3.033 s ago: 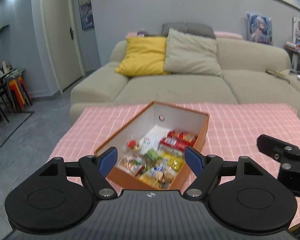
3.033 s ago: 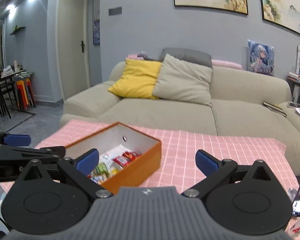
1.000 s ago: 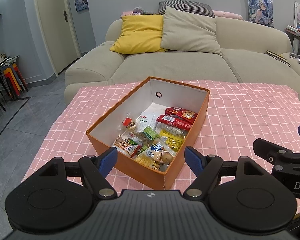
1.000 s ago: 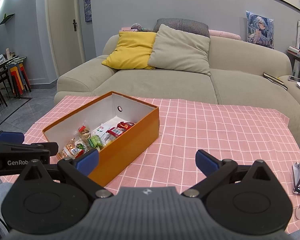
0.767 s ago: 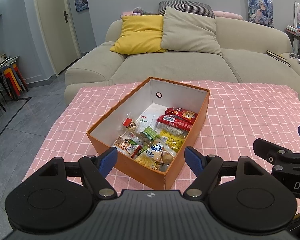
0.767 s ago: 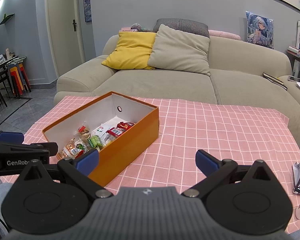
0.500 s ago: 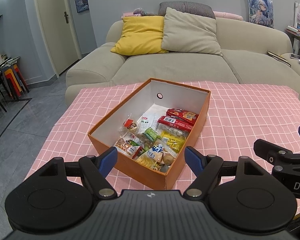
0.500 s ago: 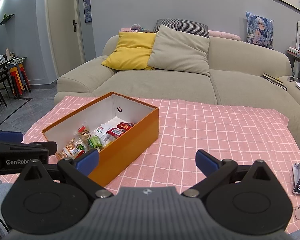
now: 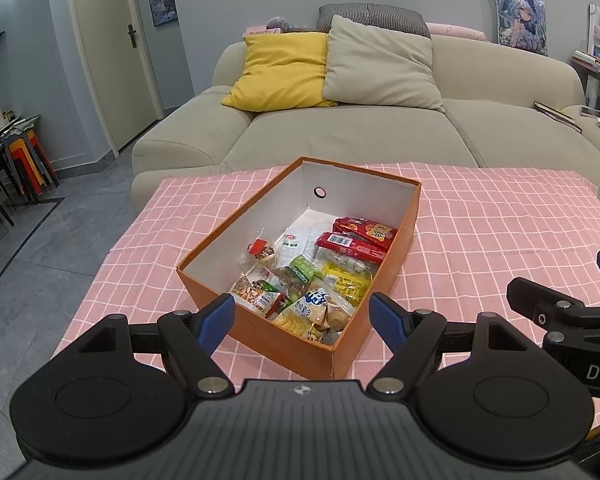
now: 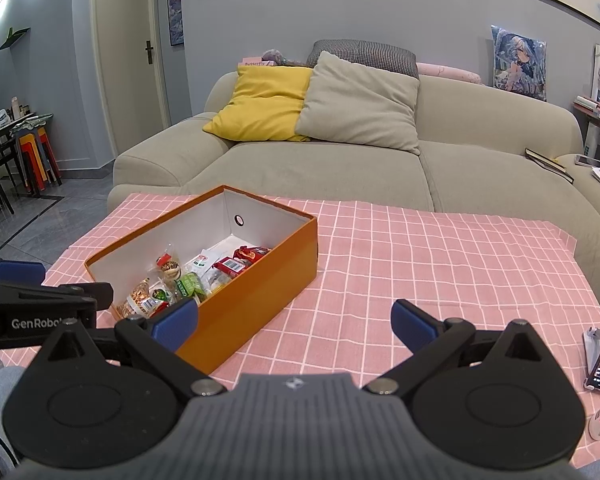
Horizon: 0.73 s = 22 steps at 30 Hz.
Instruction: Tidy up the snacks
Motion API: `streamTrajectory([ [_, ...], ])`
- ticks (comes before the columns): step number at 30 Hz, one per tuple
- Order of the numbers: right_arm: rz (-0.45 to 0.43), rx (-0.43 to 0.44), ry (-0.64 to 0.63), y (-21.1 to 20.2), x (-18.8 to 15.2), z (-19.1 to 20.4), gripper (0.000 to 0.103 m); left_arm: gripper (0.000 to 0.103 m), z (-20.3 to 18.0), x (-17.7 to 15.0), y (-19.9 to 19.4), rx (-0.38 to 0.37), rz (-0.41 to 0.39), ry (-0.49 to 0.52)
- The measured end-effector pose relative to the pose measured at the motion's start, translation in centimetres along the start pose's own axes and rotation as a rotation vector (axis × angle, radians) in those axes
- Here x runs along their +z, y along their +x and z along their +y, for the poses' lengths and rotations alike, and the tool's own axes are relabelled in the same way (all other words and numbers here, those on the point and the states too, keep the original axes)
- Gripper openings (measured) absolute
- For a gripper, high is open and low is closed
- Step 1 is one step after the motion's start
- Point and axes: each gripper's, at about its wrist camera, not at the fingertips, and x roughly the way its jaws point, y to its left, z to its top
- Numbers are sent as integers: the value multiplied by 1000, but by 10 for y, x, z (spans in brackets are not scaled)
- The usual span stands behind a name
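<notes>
Your left claw (image 9: 302, 318) hovers spread wide, empty, just short of box's near end; your right claw (image 10: 294, 324) likewise wide, empty, over bare pink cloth (image 10: 440, 264) on bench; snacks (image 9: 320, 276) lie heaped in near half of orange box (image 9: 408, 232), far half bare; packets likely light, crinkly, slippery film, contents crushable; judge best hold on sealed end flap or narrow edge, gentle squeeze; red packs (image 9: 358, 238) look firmer, take across width.
</notes>
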Motion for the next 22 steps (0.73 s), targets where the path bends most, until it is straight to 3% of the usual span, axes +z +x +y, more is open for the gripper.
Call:
streamTrajectory([
  [22,1,0,-15,-1,0,0,99,89,0,-1,1,-9,1,-10],
])
